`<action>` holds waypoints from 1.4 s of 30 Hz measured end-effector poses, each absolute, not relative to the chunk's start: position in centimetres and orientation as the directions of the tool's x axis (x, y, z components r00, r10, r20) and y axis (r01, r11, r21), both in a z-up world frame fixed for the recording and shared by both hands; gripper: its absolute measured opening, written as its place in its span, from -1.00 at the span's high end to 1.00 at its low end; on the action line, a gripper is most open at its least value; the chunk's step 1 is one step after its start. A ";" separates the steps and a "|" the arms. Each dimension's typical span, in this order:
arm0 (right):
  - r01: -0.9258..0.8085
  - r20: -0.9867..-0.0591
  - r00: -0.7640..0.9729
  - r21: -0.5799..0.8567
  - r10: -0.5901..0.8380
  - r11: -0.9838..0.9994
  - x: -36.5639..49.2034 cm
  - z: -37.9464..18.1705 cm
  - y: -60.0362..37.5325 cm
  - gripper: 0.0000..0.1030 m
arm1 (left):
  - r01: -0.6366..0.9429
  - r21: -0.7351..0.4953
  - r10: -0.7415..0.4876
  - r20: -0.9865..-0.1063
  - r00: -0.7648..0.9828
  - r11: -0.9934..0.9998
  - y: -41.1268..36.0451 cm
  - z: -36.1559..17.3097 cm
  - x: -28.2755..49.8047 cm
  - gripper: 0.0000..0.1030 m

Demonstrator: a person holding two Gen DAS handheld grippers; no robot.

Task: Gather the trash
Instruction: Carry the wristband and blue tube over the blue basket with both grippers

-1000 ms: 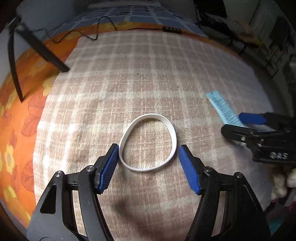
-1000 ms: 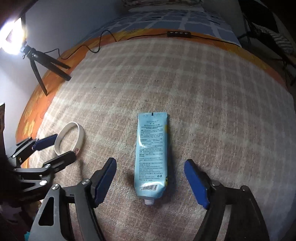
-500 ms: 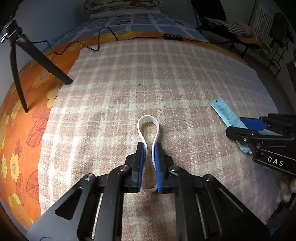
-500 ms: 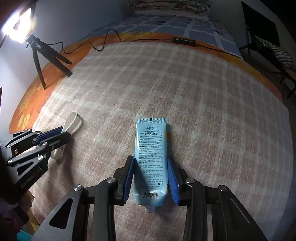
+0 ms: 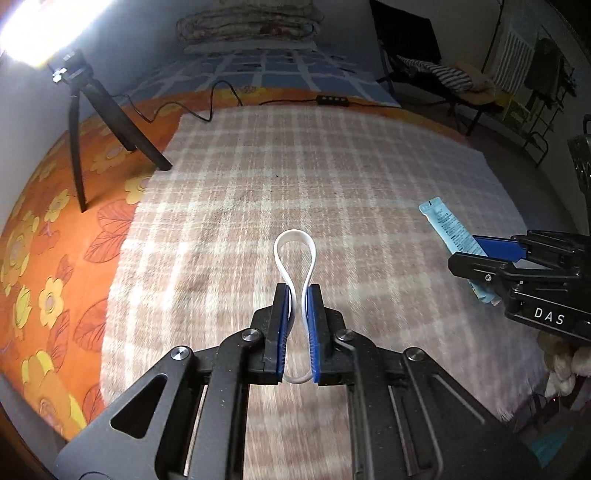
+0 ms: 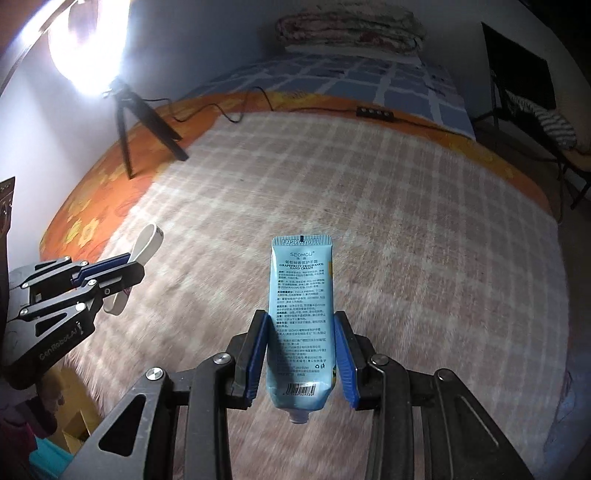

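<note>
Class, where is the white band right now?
In the left wrist view, the white band sits centre frame, pinched between the left tongs above the plaid blanket.

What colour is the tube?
Light blue tube with dark print; clearest in the right wrist view.

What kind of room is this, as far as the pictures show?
Most likely a bedroom: the work surface is a bed with a plaid blanket over an orange floral sheet, and folded quilts are stacked at its far end.
</note>
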State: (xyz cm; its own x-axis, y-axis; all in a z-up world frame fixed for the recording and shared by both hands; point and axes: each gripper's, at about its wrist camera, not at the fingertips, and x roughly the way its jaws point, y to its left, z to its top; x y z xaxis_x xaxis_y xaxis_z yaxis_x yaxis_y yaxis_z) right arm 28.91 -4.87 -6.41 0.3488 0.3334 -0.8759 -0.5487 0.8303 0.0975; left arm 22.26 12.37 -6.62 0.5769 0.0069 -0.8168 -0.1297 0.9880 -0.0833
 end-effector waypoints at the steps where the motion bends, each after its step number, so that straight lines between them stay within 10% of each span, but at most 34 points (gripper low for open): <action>1: -0.552 -0.872 0.352 0.099 0.339 0.828 28.2 -6.0 -5.0 0.31 | -0.128 -0.086 0.004 -0.813 0.582 0.988 12.1 -6.2 21.5 0.85; 19: -0.581 -0.846 0.360 0.127 0.394 0.804 14.8 -3.7 -10.5 0.31 | -0.110 -0.131 -0.033 -0.774 0.632 0.985 6.8 -2.9 8.5 0.84; 42: -0.575 -0.872 0.289 0.173 0.396 0.800 3.6 -8.5 -13.4 0.30 | -0.110 -0.178 -0.098 -0.854 0.510 0.978 0.6 -11.1 -1.4 0.85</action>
State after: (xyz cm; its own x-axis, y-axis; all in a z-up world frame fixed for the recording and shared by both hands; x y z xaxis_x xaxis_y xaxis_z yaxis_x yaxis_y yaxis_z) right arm 3.59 -13.36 -8.49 0.2888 0.3958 -0.8717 -0.5749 0.7998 0.1726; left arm -1.43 0.65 -11.12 0.5104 -0.0978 -0.8543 -0.1098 0.9780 -0.1776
